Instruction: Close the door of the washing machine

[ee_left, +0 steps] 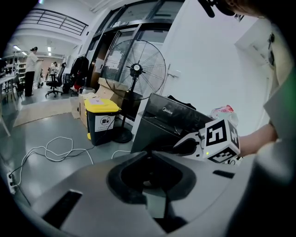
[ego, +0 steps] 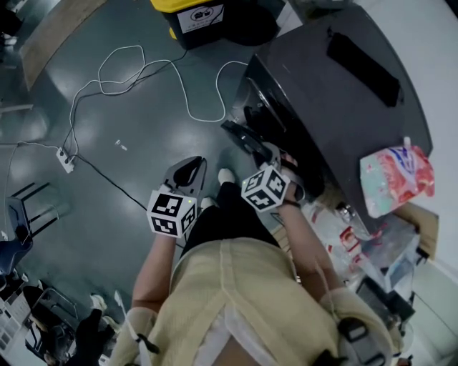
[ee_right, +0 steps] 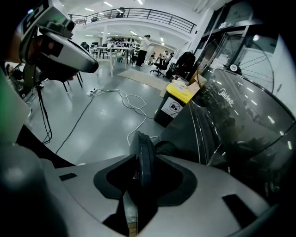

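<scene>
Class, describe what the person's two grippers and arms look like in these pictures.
The left gripper and right gripper are smooth grey shells with a dark opening; each carries a white cube of black square markers. The person wears a pale yellow top, forearms bare.

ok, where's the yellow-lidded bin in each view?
Head view: bin at the top edge, just left of centre.
Left gripper view: bin left of centre, beside the fan.
Right gripper view: bin just right of centre, on the floor.
Shared landmark: the washing machine, right of the bin in all three.
</scene>
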Available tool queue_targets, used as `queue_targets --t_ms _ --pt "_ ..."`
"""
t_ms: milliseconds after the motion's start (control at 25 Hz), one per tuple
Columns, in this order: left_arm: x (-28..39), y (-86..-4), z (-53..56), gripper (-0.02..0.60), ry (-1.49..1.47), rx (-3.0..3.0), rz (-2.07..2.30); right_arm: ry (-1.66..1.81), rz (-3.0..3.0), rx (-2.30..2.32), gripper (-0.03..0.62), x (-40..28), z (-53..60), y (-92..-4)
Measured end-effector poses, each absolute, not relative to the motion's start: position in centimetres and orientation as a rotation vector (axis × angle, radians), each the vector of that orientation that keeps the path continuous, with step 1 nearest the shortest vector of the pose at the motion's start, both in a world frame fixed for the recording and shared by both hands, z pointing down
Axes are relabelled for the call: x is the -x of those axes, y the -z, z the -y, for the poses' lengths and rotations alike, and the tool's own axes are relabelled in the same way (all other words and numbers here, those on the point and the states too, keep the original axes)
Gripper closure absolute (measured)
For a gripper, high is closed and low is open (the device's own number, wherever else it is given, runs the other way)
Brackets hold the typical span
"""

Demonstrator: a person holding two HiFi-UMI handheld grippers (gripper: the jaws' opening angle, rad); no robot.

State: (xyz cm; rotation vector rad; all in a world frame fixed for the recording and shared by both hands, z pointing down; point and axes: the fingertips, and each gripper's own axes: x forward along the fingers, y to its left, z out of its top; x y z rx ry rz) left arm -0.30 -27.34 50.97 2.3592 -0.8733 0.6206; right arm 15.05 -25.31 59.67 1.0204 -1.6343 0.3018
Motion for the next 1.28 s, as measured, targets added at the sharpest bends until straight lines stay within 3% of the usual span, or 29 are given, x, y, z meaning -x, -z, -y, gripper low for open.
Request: queue_targets --t_ms 1280 --pt "-2.6 -50.0 28.7 0.549 -0.663 -2.43 0.813 0.008 1.526 -1.203 0.457 -17.7 27.8 -59.5"
